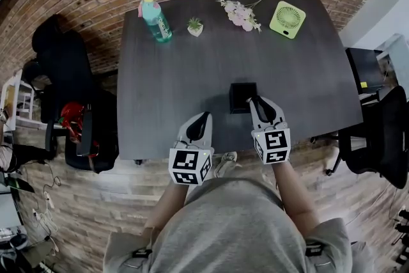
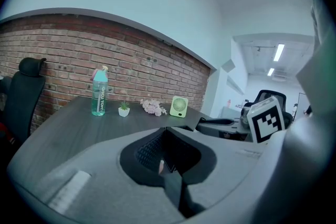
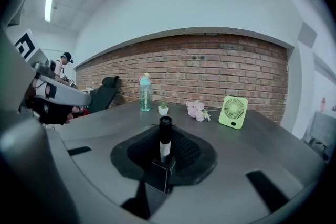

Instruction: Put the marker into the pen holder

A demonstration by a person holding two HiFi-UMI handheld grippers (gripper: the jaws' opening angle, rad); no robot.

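A black square pen holder (image 1: 242, 98) stands on the dark table (image 1: 172, 80) near its front edge. My right gripper (image 1: 257, 103) has its tips at the holder's right side. In the right gripper view a marker (image 3: 165, 140) with a black cap and white body stands upright, and the right gripper (image 3: 160, 168) is shut on its lower end. I cannot pick out the marker in the head view. My left gripper (image 1: 202, 118) hovers left of the holder over the table's front edge. Seen along its own jaws, the left gripper (image 2: 170, 178) is shut with nothing in it.
Along the table's far edge stand a teal bottle (image 1: 155, 19), a small potted plant (image 1: 195, 26), pink flowers (image 1: 240, 14) and a green fan (image 1: 287, 19). Black chairs sit left (image 1: 64, 67) and right (image 1: 377, 131) of the table. A brick wall is behind.
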